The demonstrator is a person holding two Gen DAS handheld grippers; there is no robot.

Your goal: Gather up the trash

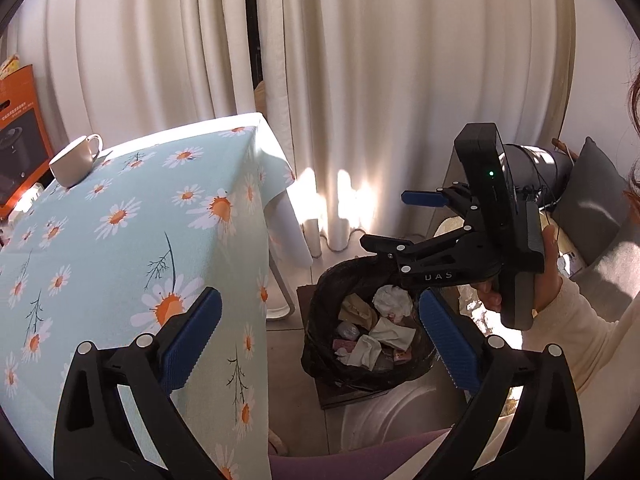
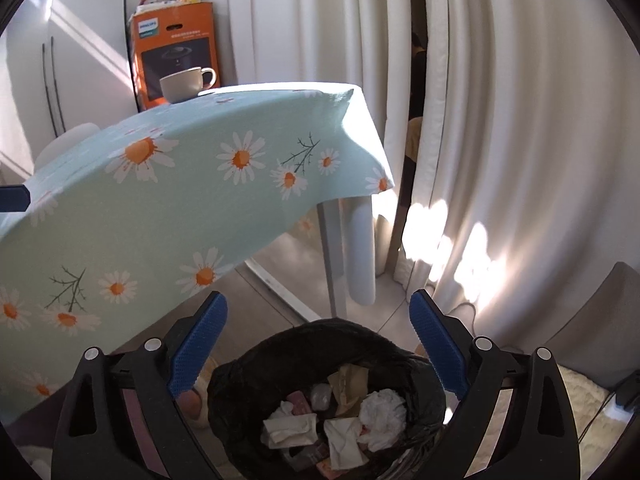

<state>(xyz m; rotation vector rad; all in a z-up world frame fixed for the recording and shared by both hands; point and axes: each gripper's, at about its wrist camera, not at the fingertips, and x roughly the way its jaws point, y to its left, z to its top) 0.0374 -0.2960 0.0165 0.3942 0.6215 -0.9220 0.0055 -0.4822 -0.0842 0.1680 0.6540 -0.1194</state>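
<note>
Crumpled tissues inside black-lined bin

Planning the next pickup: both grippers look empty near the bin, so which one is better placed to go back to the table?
Probably left. The left gripper is open beside the table. The right gripper is open over the bin.

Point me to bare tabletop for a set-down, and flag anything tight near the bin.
Free: the daisy tablecloth from the white cup forward to the near edge and across to the curtain-side corner. Also bare floor tiles between the table leg and the bin. Crowded: the bin's mouth, full of crumpled paper, with the right claw open above it.
</note>
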